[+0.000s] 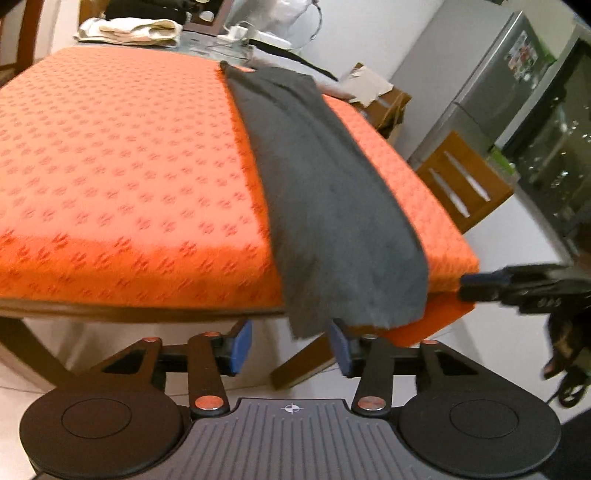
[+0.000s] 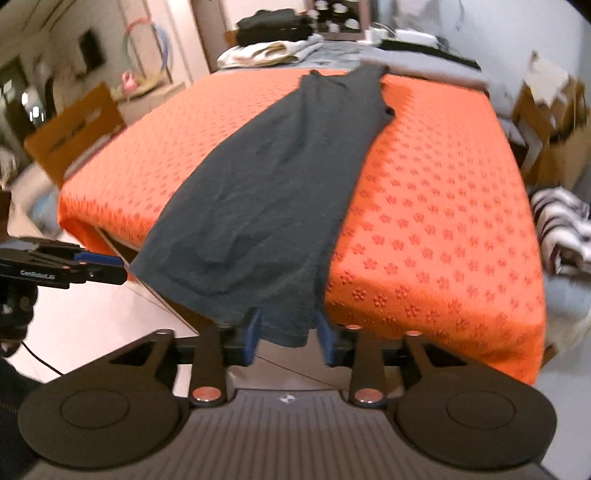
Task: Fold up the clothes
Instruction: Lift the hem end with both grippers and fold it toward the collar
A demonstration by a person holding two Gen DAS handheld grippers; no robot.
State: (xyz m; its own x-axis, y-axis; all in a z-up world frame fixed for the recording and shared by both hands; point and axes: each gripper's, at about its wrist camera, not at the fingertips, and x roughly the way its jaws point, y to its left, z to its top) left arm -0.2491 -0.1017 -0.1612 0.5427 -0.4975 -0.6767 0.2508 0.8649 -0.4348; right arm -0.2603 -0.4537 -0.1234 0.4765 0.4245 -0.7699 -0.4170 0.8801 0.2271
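Observation:
A long dark grey garment lies lengthwise on the orange patterned table cover, and its near hem hangs over the table's front edge. My left gripper is open just below that edge, with the hem's corner dangling between its blue pads. In the right wrist view the same garment runs from the far end to the near edge. My right gripper is open around the hanging hem. Each gripper shows in the other's view: the right gripper beside the garment's right edge, the left gripper at its left corner.
Folded light clothes and a dark stack sit at the table's far end. A wooden chair and a fridge stand to the right. Cardboard boxes and a striped fabric lie beyond the table's right side.

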